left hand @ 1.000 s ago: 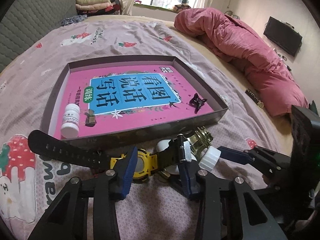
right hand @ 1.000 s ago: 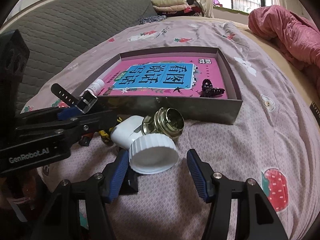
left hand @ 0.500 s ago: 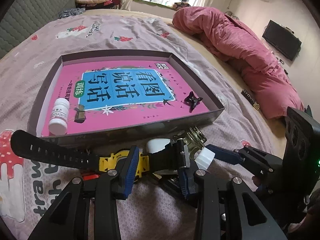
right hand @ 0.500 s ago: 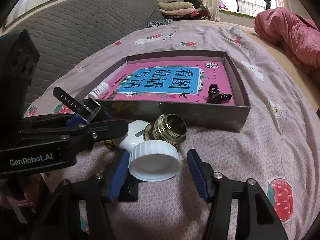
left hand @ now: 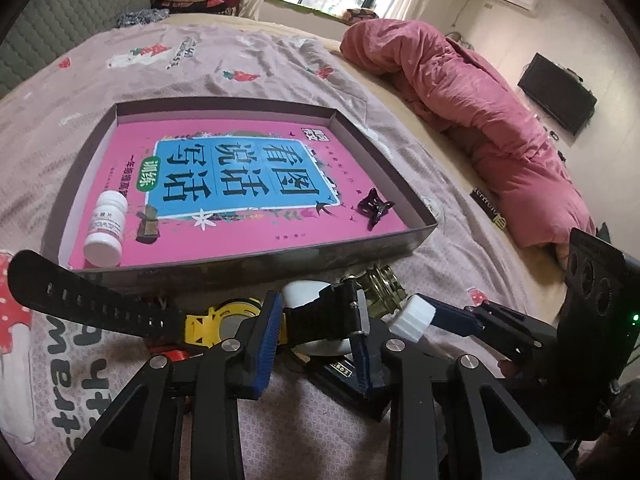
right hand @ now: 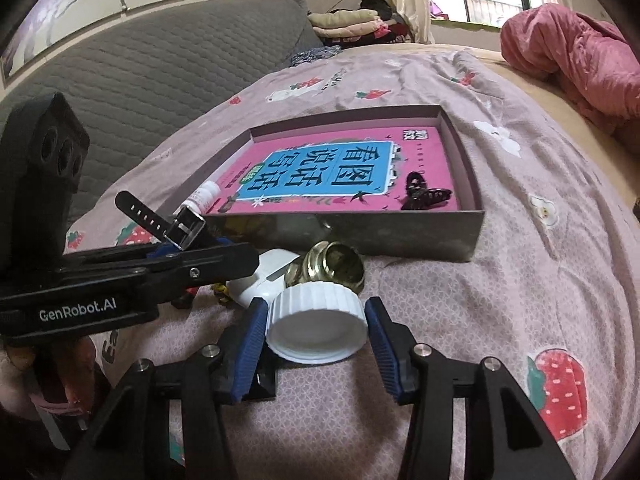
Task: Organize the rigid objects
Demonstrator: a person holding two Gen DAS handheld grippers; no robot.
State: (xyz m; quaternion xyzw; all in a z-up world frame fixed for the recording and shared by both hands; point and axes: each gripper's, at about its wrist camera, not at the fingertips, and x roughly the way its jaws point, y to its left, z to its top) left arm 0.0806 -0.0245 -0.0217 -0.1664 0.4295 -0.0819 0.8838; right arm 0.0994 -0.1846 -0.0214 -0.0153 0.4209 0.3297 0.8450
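A yellow watch (left hand: 216,320) with a black strap (left hand: 80,296) lies on the bed in front of a shallow box (left hand: 400,160). My left gripper (left hand: 316,328) is closing, and its blue pads touch both sides of the strap's buckle end (left hand: 324,314). In the right wrist view my right gripper (right hand: 316,308) is closing on a white ribbed cap (right hand: 316,328), with both pads against its rim. A brass round piece (right hand: 332,266) and a white rounded object (right hand: 268,276) lie just behind the cap. The box holds a pink book (left hand: 240,168), a white pill bottle (left hand: 105,228) and a black hair clip (left hand: 374,208).
A small black box (left hand: 348,376) lies under the fingers, and something red (left hand: 176,354) pokes out beside the watch. A heaped pink quilt (left hand: 480,112) fills the bed's right side. A grey padded headboard (right hand: 160,64) stands on the left, with folded clothes (right hand: 348,24) behind.
Both pairs of jaws have narrowed. The right pads came in from well apart onto the white cap. The left pads drew in onto the watch strap. Neither gripper shifted much.
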